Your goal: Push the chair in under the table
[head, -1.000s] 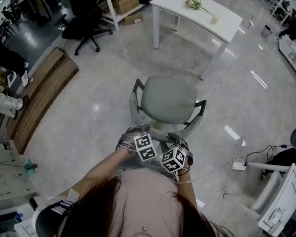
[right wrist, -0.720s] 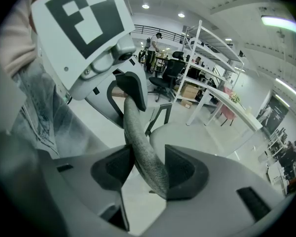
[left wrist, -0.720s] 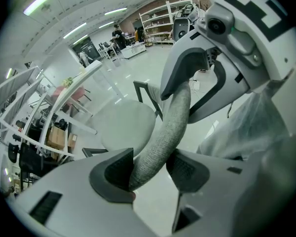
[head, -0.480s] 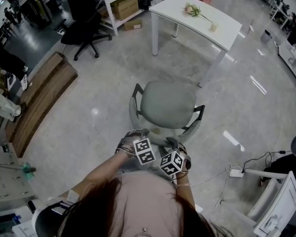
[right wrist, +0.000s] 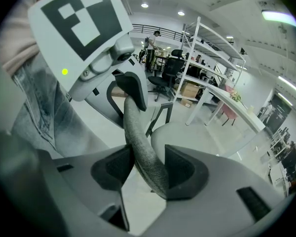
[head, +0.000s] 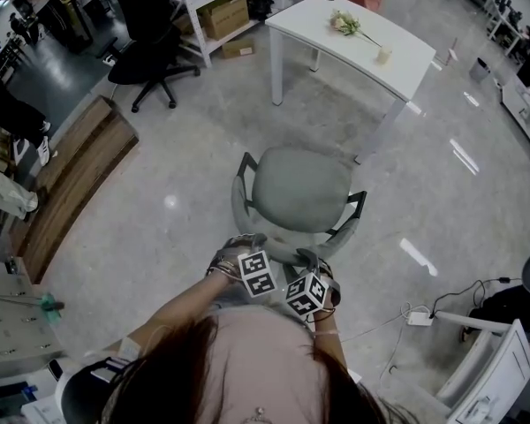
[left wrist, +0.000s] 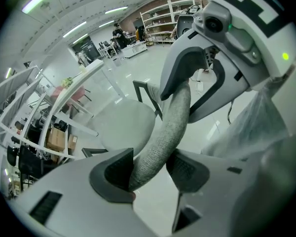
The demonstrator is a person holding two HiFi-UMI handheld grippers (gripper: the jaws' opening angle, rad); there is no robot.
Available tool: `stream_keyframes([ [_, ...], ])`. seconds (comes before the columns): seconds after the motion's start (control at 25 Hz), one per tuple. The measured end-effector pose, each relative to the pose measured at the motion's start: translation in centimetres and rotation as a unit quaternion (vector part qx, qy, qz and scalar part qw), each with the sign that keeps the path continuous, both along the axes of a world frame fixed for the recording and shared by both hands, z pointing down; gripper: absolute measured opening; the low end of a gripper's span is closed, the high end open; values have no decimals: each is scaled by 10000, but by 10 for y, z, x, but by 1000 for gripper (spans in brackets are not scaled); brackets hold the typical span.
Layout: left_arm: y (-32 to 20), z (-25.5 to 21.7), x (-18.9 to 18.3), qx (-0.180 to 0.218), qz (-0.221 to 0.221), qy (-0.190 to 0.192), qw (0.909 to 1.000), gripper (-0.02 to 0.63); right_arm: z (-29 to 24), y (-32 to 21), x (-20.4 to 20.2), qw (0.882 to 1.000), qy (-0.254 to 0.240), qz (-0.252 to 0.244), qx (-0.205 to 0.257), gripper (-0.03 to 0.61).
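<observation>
Jaws of the left gripper (left wrist: 149,171) clamped on the soft grey top edge of the chair back (left wrist: 164,127), one pad on each side. Jaws of the right gripper (right wrist: 147,171) squeezed on that same edge, a little way along. Both held close together low in the middle of the head view, right behind the chair (head: 300,188).

Chair in the middle of the frame, seat turned toward the white table (head: 353,34) at the top right. Well apart from it, with bare floor (head: 185,193) in between. Not under the table yet.

To do this step well:
- Keep both grips tight.
- Push low and level, the same on both sides, so as not to spin the chair.
- Aim for the gap between the table legs (head: 276,56).
- Slow down close to the table and watch the armrests (head: 358,203).
- No bumping, probably, for the sake of the flower (head: 346,23) lying on top
</observation>
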State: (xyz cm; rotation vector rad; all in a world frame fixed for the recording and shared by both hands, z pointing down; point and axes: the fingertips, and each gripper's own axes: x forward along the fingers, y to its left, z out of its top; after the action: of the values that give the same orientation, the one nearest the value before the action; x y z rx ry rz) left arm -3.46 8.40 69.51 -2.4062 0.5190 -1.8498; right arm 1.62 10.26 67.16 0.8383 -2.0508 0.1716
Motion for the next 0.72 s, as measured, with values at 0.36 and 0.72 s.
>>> stream_keyframes([
  [0.36,-26,0,10,-71,55,-17,10000,207,1,-26,10,9999,14,29,-103,195],
  [0.72,-53,1,25,-162,72,-71,9998,206,2,-53,24,9998,37,26,-180,195],
])
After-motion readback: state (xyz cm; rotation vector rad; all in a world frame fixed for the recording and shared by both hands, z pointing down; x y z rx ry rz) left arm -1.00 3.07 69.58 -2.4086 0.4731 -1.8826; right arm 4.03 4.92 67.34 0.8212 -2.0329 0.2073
